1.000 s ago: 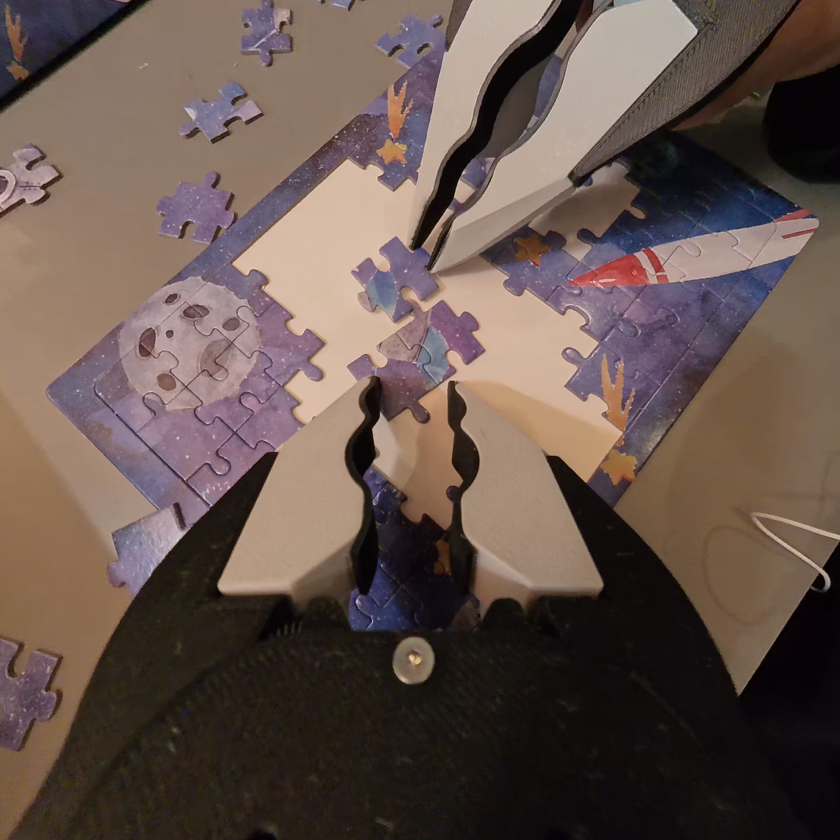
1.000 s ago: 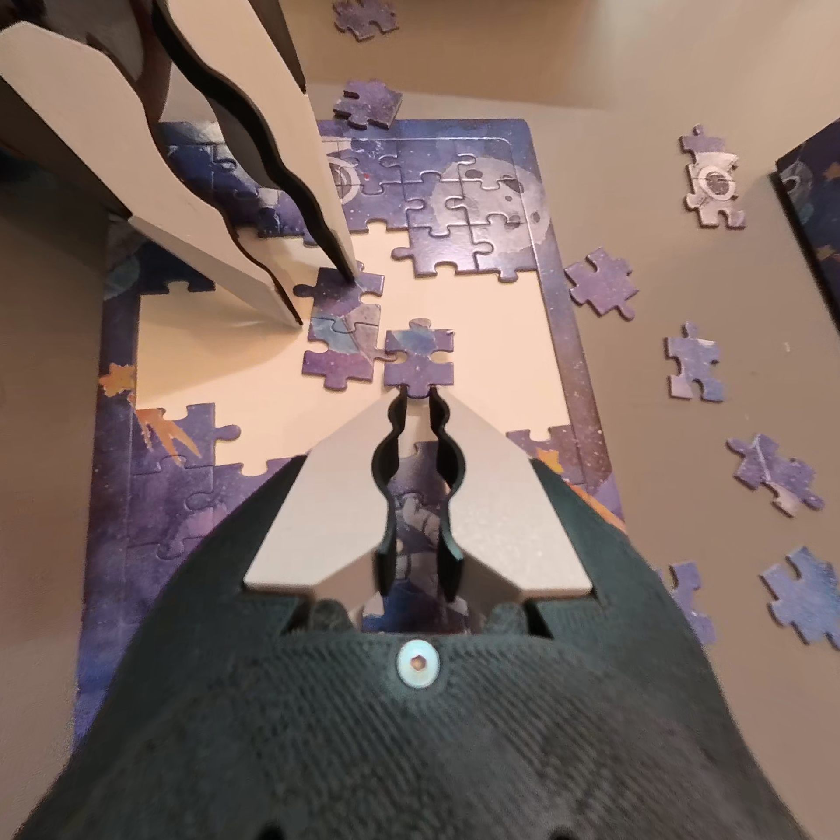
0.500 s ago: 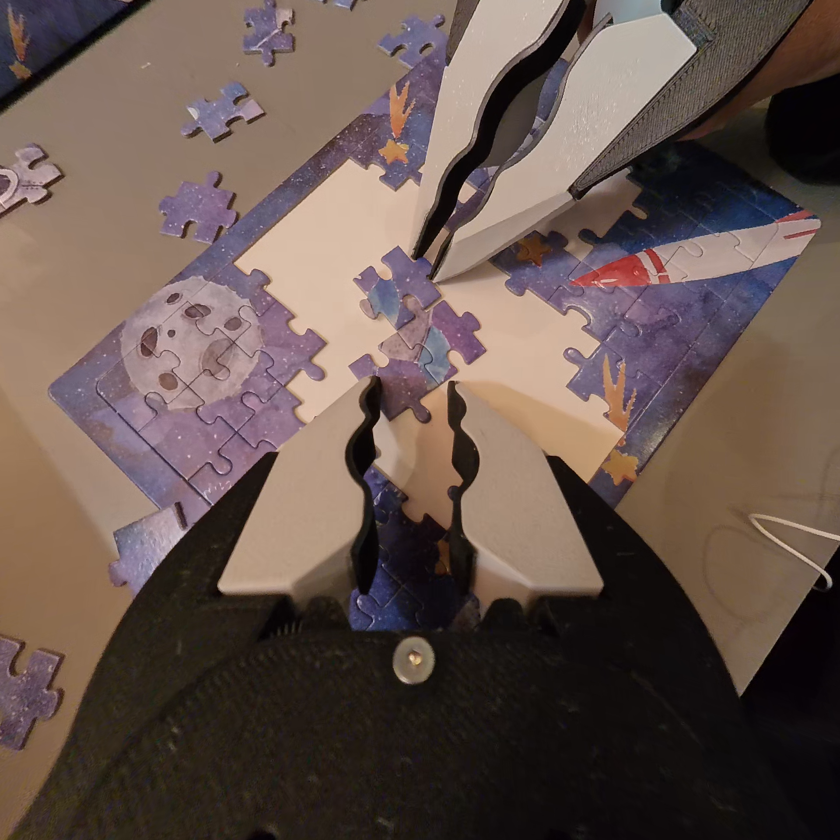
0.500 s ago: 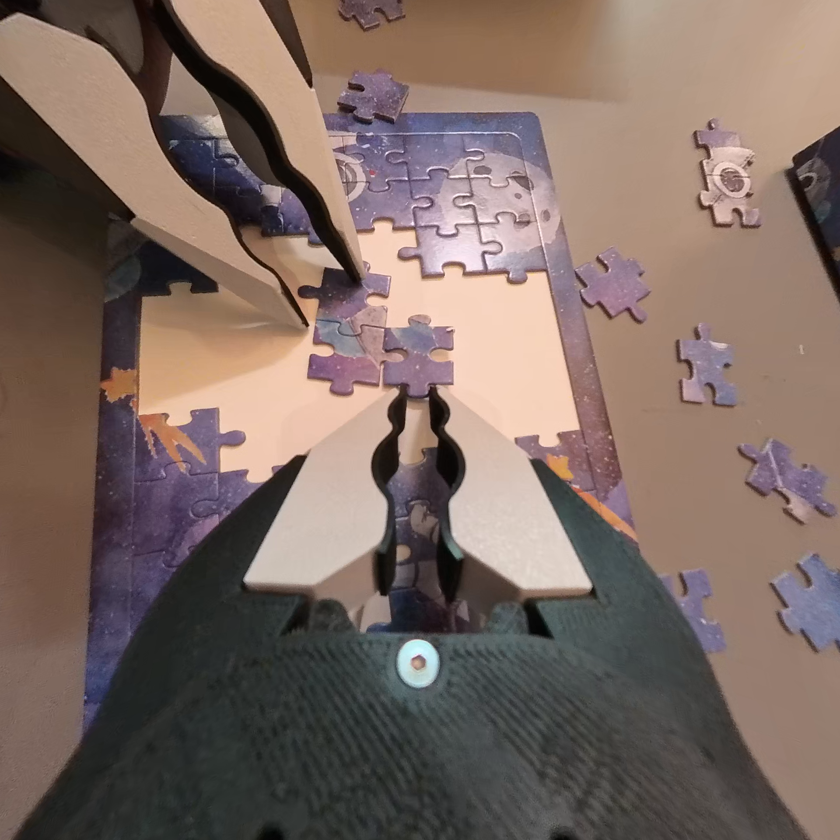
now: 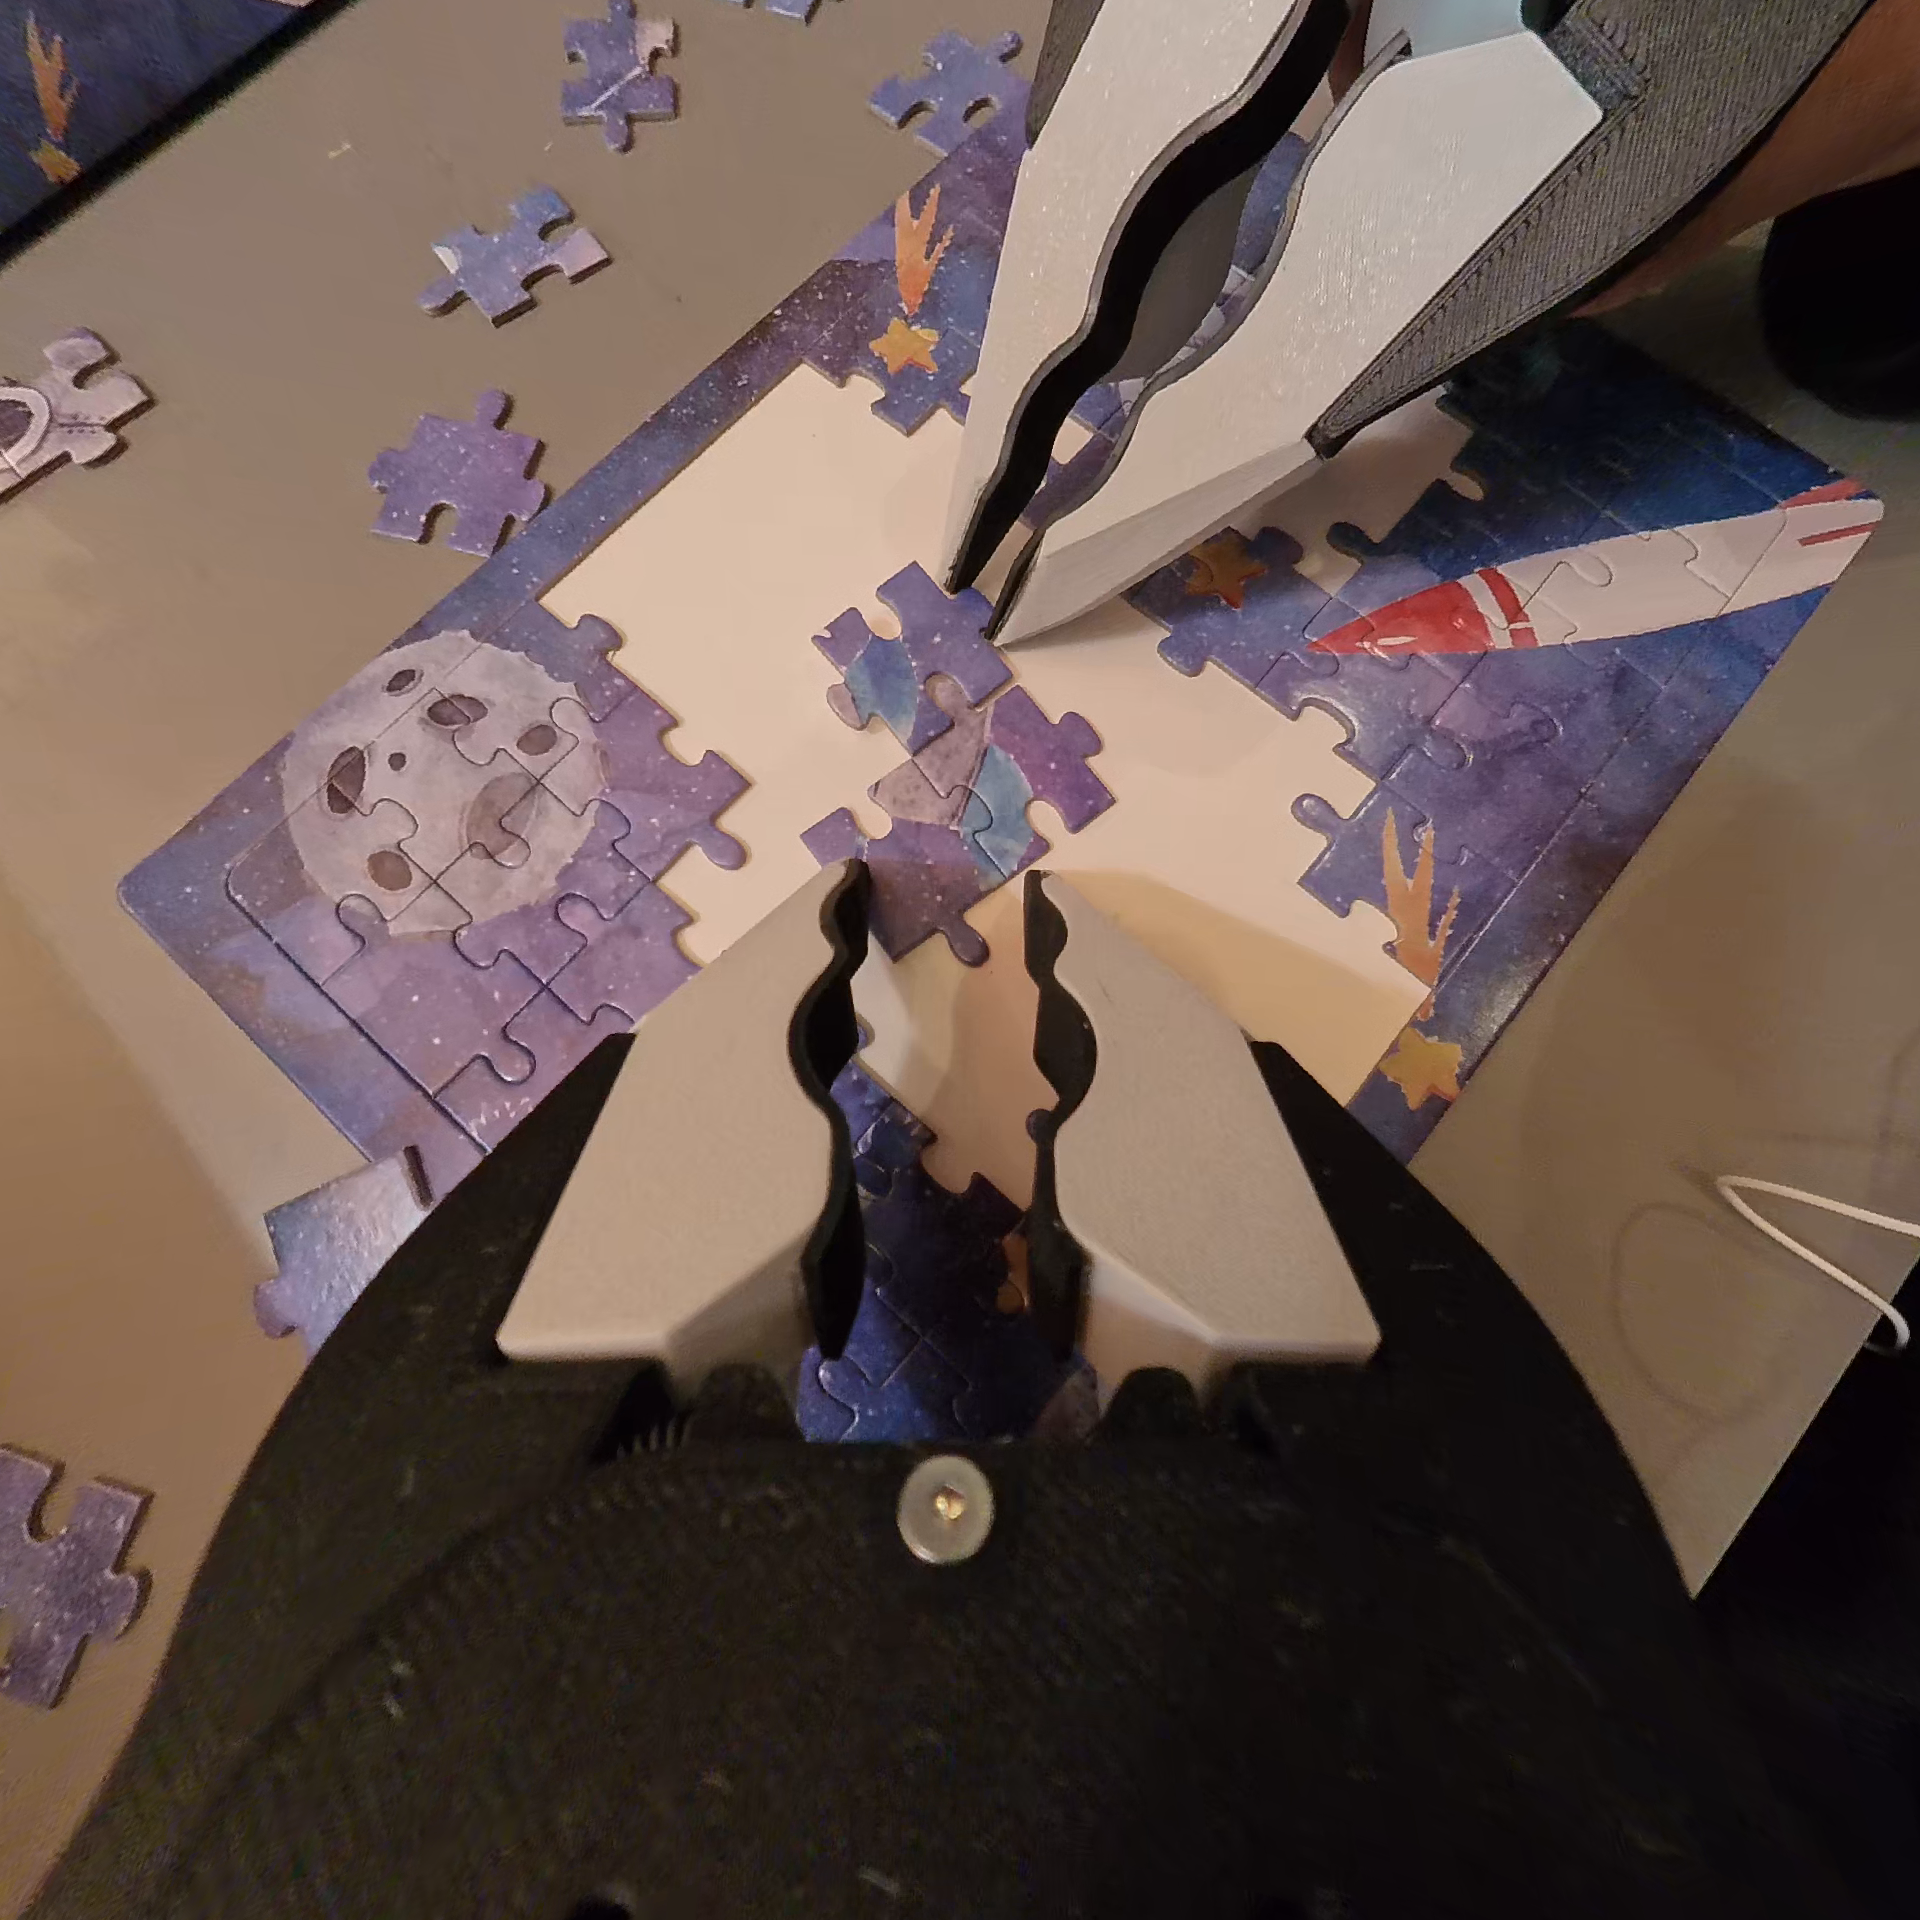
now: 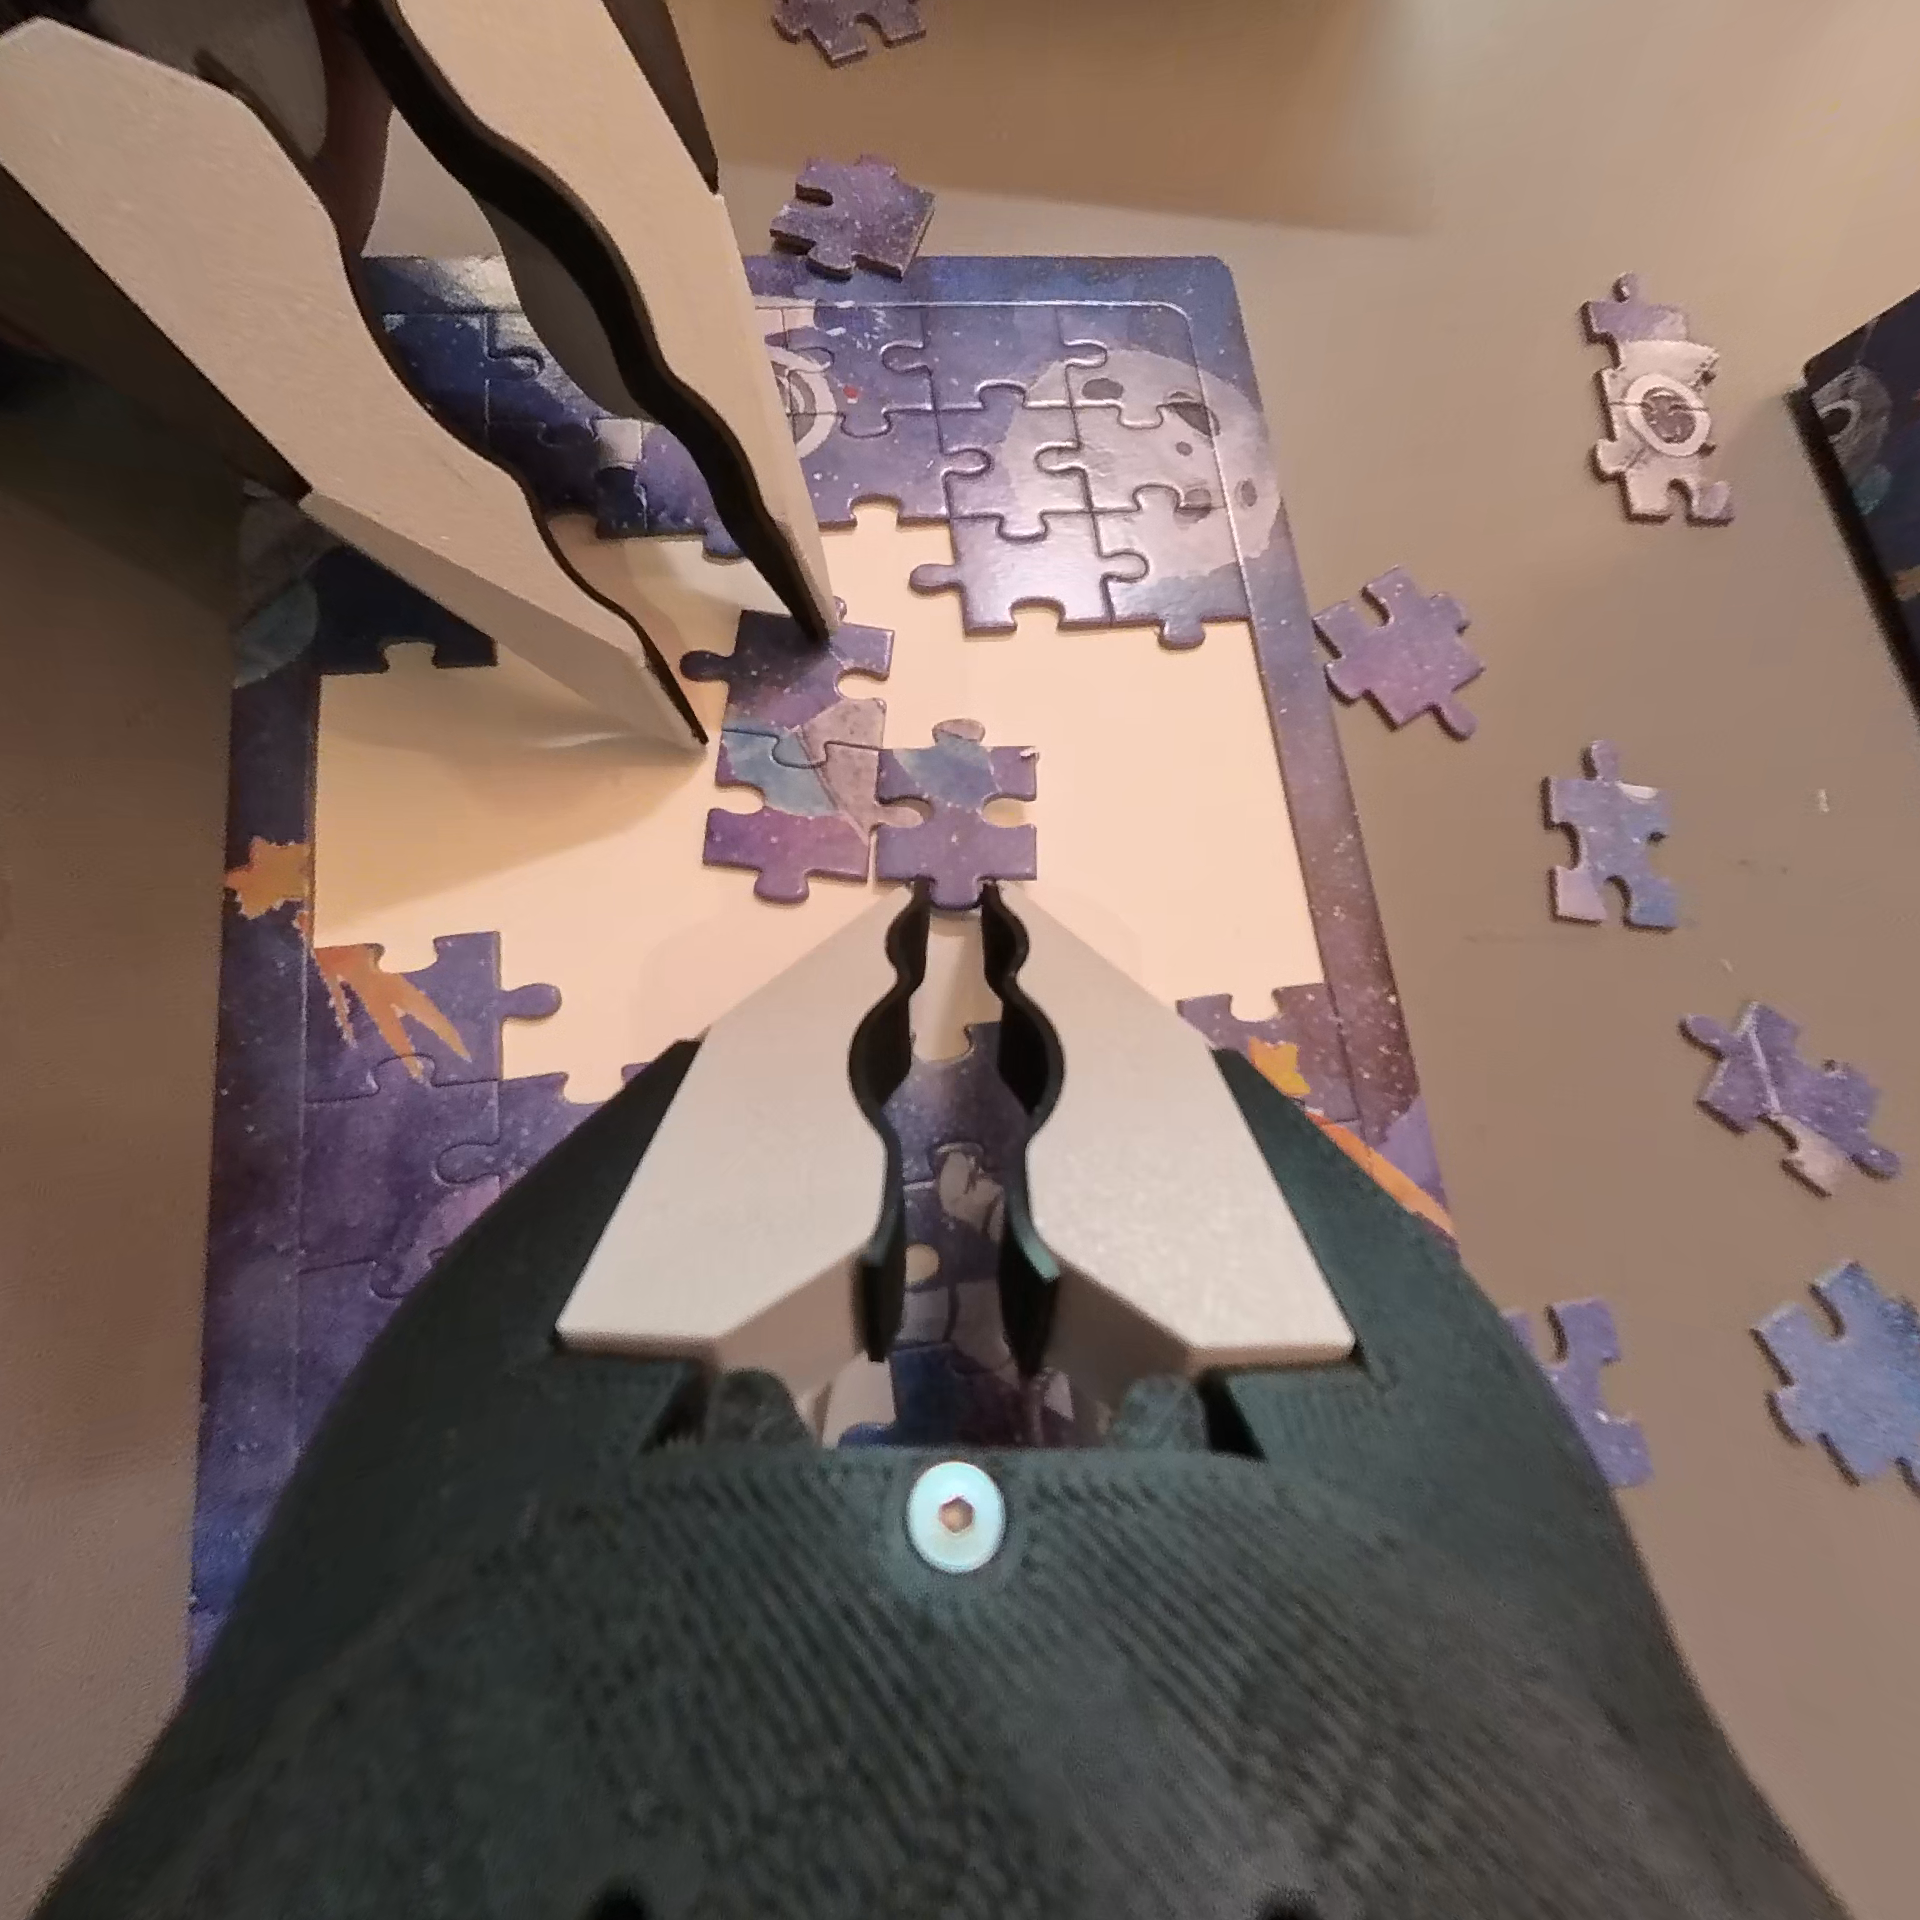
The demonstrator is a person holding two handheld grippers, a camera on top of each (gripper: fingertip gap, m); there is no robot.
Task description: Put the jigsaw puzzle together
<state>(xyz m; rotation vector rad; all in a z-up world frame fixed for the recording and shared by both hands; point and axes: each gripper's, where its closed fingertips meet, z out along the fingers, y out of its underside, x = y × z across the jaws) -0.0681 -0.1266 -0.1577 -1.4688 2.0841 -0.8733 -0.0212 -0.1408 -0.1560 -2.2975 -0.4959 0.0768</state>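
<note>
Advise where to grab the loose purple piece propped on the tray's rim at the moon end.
Take the propped piece by its two side edges, jaws straddling its body, coming down from above. It leans with one edge up on the tray rim and the rest toward the table, so its sides probably stand a little clear, unlike the flat-lying pieces. The open left gripper looks nearer.

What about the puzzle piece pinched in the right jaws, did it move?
Yes. The puzzle piece slid left, toward the joined pieces lying on the cream tray. The gap between them has closed.
</note>
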